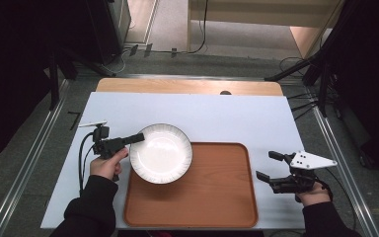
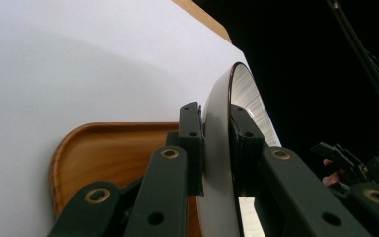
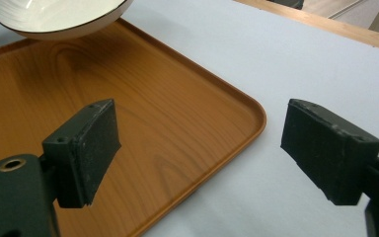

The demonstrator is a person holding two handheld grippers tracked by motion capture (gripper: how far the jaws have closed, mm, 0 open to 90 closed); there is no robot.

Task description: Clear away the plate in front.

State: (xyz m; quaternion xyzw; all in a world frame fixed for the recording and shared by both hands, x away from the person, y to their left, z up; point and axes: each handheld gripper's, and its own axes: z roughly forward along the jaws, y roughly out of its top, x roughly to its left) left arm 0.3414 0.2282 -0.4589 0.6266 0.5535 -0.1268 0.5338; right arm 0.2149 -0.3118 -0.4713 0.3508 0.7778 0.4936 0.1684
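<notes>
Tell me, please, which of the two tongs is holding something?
The left tongs, clamped on the white plate's rim; the right tongs gape empty beside the tray.

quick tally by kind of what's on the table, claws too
bowl: 1, white, rim pinched in the left claw
tray: 1, brown wood-look
claws: 2, the left one and the right claw, which is open beside the tray
total: 4
</notes>
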